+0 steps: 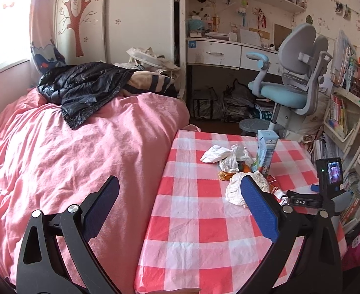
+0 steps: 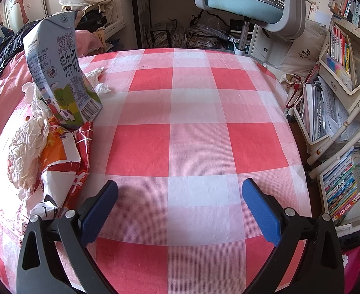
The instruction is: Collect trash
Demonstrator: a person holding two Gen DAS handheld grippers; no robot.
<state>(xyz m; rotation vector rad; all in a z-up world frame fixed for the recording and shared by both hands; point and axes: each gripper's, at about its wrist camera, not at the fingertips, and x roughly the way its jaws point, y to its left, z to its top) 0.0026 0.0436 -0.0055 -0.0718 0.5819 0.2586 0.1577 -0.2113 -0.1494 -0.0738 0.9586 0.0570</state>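
Observation:
A pile of trash lies on the red-and-white checked table [image 1: 204,220]: a blue milk carton [image 1: 264,152] standing upright, crumpled white tissues [image 1: 225,156] and a red-orange snack wrapper [image 1: 275,188]. My left gripper [image 1: 180,191] is open and empty, above the table's left edge, short of the pile. In the right wrist view the milk carton [image 2: 59,73] stands at the left with a crumpled tissue [image 2: 25,152] and the snack wrapper [image 2: 64,161] beside it. My right gripper [image 2: 180,196] is open and empty over bare tablecloth [image 2: 192,122], to the right of the pile.
A bed with a pink cover [image 1: 69,159] and a black jacket [image 1: 82,88] lies left of the table. A blue-grey desk chair [image 1: 292,73] and a white desk [image 1: 229,51] stand behind. Bookshelves [image 2: 339,85] crowd the right side. The right gripper's body with its small screen [image 1: 329,174] sits at the table's right.

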